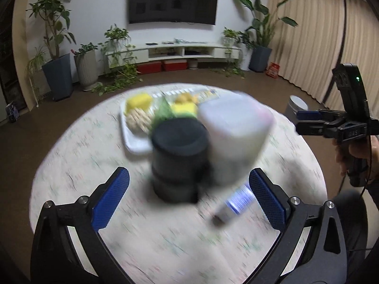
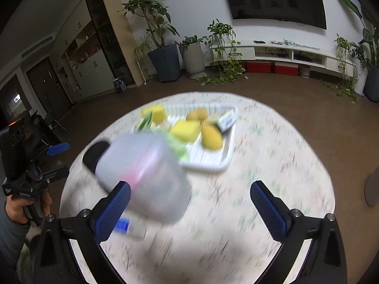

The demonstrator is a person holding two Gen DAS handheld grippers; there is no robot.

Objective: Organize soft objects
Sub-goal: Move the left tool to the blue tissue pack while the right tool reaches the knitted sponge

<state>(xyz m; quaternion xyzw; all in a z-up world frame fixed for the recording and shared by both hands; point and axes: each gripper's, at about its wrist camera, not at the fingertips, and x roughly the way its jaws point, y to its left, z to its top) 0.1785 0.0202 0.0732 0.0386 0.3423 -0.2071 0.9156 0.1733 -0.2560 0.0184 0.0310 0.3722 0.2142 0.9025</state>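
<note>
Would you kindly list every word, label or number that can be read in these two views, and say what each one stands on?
None can be read with certainty.
Blue and white tube on the table: print blurred.
Blue and white packet in the white tray: print blurred.
Right gripper, body marking: too small.
Left gripper, white lettering on its body: too small.

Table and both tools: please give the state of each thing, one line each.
Left tool: open, holds nothing.
Right tool: open, holds nothing.
White tray: flat on table, filled with soft items.
Black container: upright, open top.
Translucent container: upright beside the black one.
</note>
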